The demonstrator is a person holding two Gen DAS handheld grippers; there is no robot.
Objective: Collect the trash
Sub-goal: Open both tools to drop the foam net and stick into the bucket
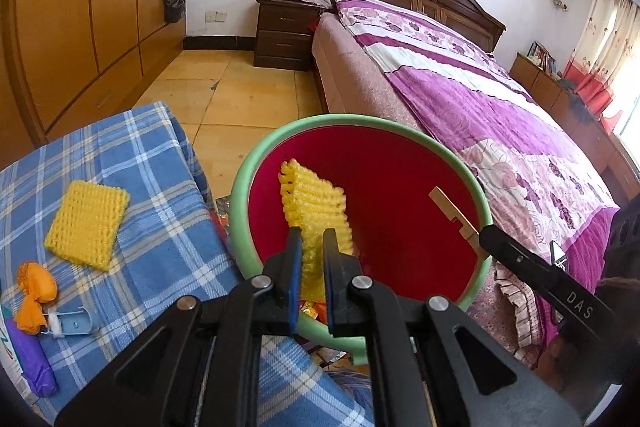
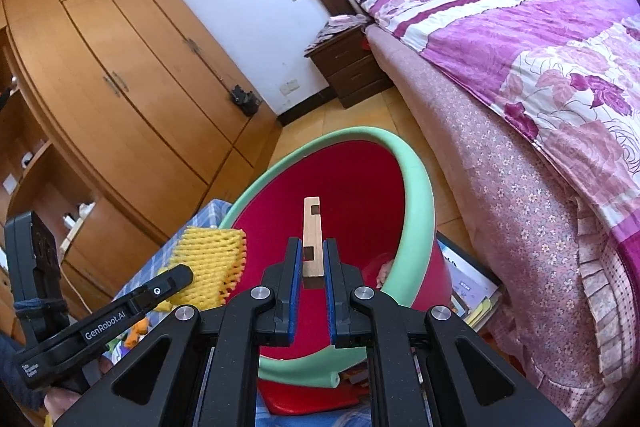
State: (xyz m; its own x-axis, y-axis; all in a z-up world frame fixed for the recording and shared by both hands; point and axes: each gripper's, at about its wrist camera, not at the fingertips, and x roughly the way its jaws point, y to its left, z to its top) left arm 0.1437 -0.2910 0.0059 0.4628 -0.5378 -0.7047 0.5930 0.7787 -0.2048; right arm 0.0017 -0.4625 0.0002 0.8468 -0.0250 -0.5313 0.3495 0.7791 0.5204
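Left gripper [image 1: 312, 233]: fingers clamped tight on a yellow foam net [image 1: 314, 205]; the net stands up from the pads, over the mouth of the bin.
Right gripper [image 2: 312, 243]: fingers pinched on a small notched wooden piece [image 2: 312, 231], which sticks out past the pads over the bin's opening.
Bin [image 1: 256, 163]: red inside, pale green rim, tipped toward both grippers; both held pieces hang above its red inside, neither touching the wall as far as can be seen.
Table, far left: blue checked cloth [image 1: 152, 211] just beside the bin's rim.
On the cloth: a second yellow foam net [image 1: 86, 225] lying flat; nearer the edge, an orange crumpled wrapper [image 1: 34, 293], a pale blue clip-like item [image 1: 76, 323] and a purple packet [image 1: 32, 363], close together.
Floor: tan tiles [image 1: 248, 95] between table, bin and bed.
Wardrobe [image 2: 120, 75]: wooden doors along the left wall.
Nightstand [image 1: 286, 33]: dark wood, clothes heaped on top.
Bed [image 1: 472, 87]: purple flowered quilt, close to the bin's right side.
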